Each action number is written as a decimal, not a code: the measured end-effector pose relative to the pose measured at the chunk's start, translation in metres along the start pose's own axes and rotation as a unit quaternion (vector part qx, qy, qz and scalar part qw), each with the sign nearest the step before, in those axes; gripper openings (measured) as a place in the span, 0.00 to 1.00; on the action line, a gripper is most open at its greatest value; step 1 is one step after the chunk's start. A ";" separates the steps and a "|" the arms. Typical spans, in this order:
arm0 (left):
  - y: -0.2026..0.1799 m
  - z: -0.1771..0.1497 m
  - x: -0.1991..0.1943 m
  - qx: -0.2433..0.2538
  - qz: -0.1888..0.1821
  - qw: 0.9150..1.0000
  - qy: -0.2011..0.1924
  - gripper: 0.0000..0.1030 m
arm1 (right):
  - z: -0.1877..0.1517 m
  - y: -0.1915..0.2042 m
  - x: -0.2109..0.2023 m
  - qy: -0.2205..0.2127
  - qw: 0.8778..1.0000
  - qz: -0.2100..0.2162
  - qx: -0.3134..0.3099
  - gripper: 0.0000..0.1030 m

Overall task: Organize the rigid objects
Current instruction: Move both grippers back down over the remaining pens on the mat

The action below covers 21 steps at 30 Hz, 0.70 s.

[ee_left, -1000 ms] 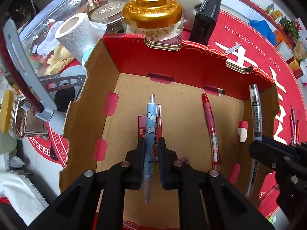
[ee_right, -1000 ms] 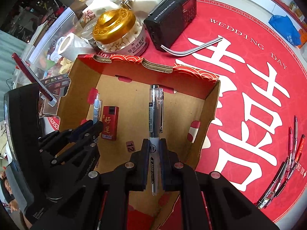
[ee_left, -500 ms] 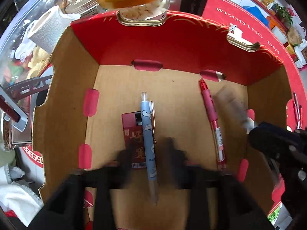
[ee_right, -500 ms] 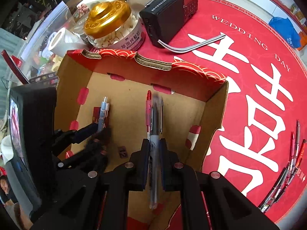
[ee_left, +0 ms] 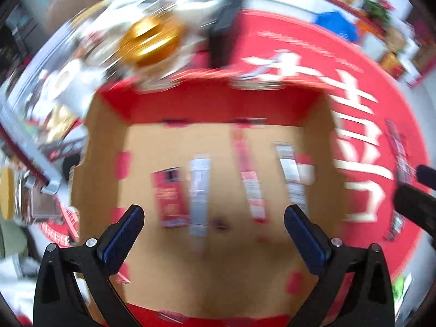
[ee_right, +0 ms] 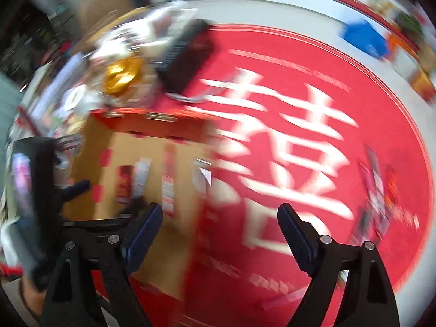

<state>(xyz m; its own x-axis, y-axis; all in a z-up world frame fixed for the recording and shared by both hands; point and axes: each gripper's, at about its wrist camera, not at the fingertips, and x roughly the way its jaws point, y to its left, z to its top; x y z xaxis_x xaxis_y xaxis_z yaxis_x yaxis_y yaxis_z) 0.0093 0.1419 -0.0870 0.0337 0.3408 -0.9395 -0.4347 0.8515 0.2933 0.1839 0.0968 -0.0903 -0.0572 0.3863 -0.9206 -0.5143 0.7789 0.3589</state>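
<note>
Red tablecloth [ee_right: 299,245], cardboard box [ee_left: 106,147] holding blurred pens, gold-lidded jar [ee_left: 150,41] behind

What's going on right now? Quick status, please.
Left tool and right tool opening, nothing between them. Three pens lie in the cardboard box. More pens wait on the red mat. Nothing in the way.

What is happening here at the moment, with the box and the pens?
A person works with two hand-held grippers above an open cardboard box with red walls. Both the left gripper and the right gripper are opening with nothing between their jaws. On the box floor lie a pale blue pen, a red pen, a clear black pen and a small red packet. More pens wait on the red tablecloth.
</note>
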 end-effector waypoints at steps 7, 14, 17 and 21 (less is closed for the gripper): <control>-0.147 -0.014 -0.033 0.197 -0.064 0.977 -0.044 1.00 | -0.063 -0.145 -0.010 0.039 0.979 -0.073 0.186 0.85; -0.264 -0.076 0.022 0.344 -0.058 0.937 0.009 1.00 | -0.107 -0.204 -0.009 0.082 0.966 -0.078 0.233 0.84; -0.276 -0.080 0.047 0.343 -0.040 0.938 0.019 1.00 | -0.121 -0.223 -0.008 0.085 0.963 -0.062 0.248 0.84; -0.276 -0.074 0.071 0.332 -0.018 0.943 0.022 1.00 | -0.127 -0.238 -0.010 0.084 0.965 -0.047 0.245 0.84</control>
<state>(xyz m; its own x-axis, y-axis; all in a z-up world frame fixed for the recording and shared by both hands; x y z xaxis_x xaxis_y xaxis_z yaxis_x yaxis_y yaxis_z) 0.0645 -0.0984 -0.2473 -0.0067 0.3015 -0.9534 0.2256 0.9293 0.2923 0.1978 -0.1547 -0.1864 -0.1899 0.2485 -0.9498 -0.0600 0.9627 0.2638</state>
